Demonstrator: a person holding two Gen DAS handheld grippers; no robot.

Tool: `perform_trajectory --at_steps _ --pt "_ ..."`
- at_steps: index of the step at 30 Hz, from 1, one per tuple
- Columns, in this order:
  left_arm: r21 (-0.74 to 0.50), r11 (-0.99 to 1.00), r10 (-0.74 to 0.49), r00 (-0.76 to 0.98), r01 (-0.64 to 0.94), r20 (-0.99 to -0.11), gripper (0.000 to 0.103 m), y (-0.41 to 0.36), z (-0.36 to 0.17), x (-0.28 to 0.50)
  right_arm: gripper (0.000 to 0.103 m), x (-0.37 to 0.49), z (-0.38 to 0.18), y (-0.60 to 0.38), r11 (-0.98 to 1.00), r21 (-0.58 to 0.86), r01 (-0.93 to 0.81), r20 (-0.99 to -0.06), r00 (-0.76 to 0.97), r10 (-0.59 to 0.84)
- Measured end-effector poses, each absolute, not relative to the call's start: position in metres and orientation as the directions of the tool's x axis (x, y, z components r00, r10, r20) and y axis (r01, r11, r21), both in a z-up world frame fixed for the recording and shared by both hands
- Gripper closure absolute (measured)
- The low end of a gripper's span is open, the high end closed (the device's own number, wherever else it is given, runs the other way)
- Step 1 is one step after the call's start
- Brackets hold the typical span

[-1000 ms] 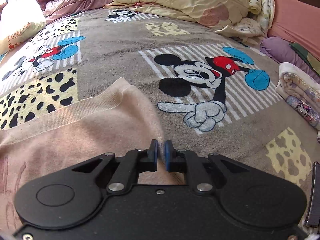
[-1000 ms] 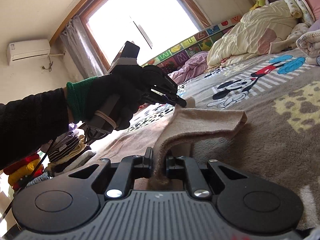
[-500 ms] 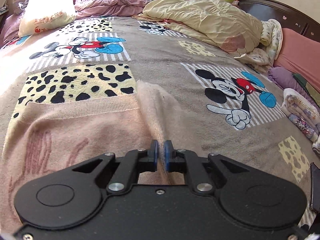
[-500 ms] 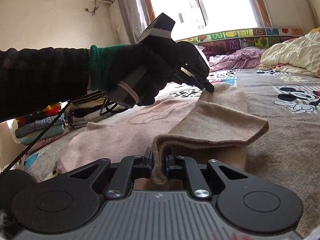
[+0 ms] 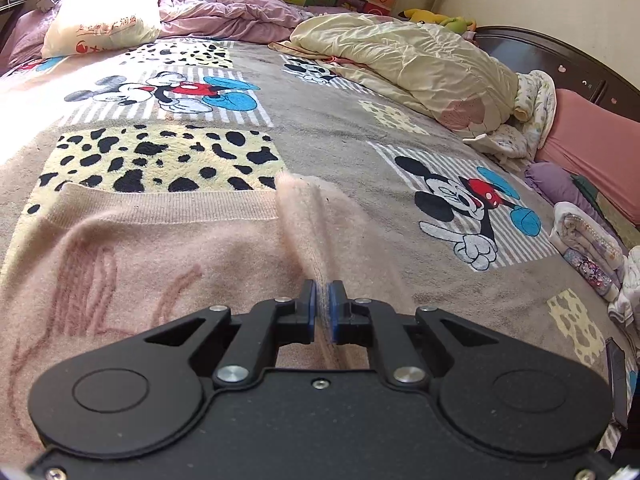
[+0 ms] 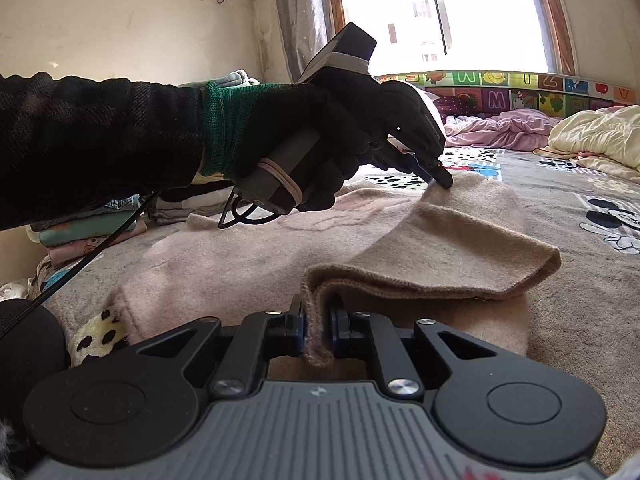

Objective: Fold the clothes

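Observation:
A pale pink knitted sweater (image 5: 160, 248) with a reddish line drawing lies spread on the bed. My left gripper (image 5: 322, 304) is shut on a raised fold of the sweater near its ribbed hem. In the right wrist view the sweater (image 6: 248, 256) has one side lifted and doubled over the body. My right gripper (image 6: 318, 330) is shut on the edge of that doubled layer. The left gripper (image 6: 442, 176), held by a black-gloved hand (image 6: 344, 136), pinches the far end of the same fold.
A grey cartoon-mouse blanket (image 5: 340, 128) covers the bed. A cream duvet (image 5: 416, 64), a pink quilt (image 5: 240, 16) and a white bag (image 5: 104, 12) lie at the back. Folded clothes (image 5: 588, 244) sit at the right edge, another stack (image 6: 100, 224) at the left.
Both grippers have carried the gripped side of the sweater leftward over its body. The fold now lies lower and flatter, and more of the drawing shows in the left wrist view.

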State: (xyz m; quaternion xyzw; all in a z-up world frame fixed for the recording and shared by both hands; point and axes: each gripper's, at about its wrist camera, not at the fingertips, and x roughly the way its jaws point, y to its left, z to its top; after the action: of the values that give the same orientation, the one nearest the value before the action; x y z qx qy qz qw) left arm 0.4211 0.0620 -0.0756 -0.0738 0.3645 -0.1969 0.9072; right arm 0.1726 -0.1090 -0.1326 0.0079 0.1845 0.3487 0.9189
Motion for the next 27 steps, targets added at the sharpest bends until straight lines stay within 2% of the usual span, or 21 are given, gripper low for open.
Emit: perform_trajectory --at_steps 5,7,10,15,16,18,22,25,27 --pt "-0.199 0.945 -0.321 0.639 0.259 -0.699 0.096 0.064 -0.098 0.426 0.089 0.184 -0.144 -0.094 0.757 0.129 -0.64 -0.407 0.662 0.629" --pt "-0.237 0.942 -0.334 0.621 0.236 -0.709 0.095 0.069 -0.108 0.43 0.089 0.181 -0.141 -0.092 0.758 0.117 -0.642 -0.404 0.666 0.627" --pt "-0.325 0.925 -0.373 0.642 0.198 -0.67 0.078 0.079 -0.105 0.435 0.089 0.183 -0.143 -0.094 0.757 0.135 -0.639 -0.407 0.661 0.63" --pt "-0.36 0.92 -0.371 0.652 0.157 -0.661 0.077 0.07 -0.103 0.463 0.089 0.183 -0.143 -0.094 0.753 0.148 -0.642 -0.413 0.652 0.637" --pt "-0.375 0.915 -0.378 0.645 0.149 -0.665 0.077 0.068 -0.105 0.47 0.089 0.183 -0.141 -0.095 0.751 0.154 -0.642 -0.414 0.648 0.64" --pt "-0.357 0.92 -0.374 0.634 0.162 -0.677 0.098 0.059 -0.107 0.476 0.089 0.184 -0.139 -0.097 0.746 0.165 -0.645 -0.412 0.642 0.646" --pt "-0.337 0.931 -0.342 0.659 0.141 -0.669 0.097 0.055 -0.103 0.469 0.089 0.183 -0.139 -0.098 0.735 0.164 -0.657 -0.418 0.629 0.656" --pt "-0.214 0.966 -0.257 0.648 0.146 -0.717 0.09 0.048 -0.116 0.471 0.089 0.184 -0.143 -0.097 0.727 0.173 -0.664 -0.435 0.611 0.661" --pt "-0.22 0.968 -0.246 0.65 0.122 -0.719 0.076 0.054 -0.105 0.465 0.083 0.18 -0.14 -0.097 0.722 0.161 -0.673 -0.42 0.615 0.667"
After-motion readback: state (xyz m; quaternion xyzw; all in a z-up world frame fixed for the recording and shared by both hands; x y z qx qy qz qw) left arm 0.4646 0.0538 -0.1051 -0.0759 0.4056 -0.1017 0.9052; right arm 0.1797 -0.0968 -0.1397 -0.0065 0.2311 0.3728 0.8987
